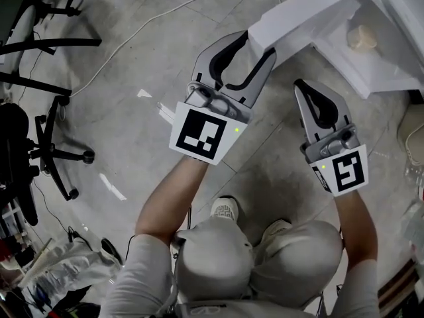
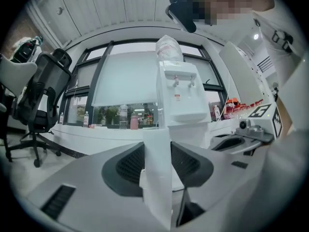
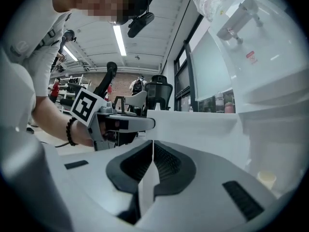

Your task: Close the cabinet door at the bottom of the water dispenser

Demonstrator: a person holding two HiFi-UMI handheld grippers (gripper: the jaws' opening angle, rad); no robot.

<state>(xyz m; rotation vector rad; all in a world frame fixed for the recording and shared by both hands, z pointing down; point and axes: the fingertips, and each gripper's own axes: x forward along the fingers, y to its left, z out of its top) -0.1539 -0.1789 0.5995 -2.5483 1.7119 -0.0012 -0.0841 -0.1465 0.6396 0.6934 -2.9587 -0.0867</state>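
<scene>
The cabinet door [image 1: 301, 15] stands swung out at the upper right of the head view, its free edge reaching down-left from the water dispenser [image 1: 397, 5] towards the person. The left gripper [image 1: 256, 45] is the nearer: its jaws stand wide, clasping that free edge (the panel fills the gap between the pads). The right gripper [image 1: 302, 88], just below the door, has its jaws together on nothing
</scene>
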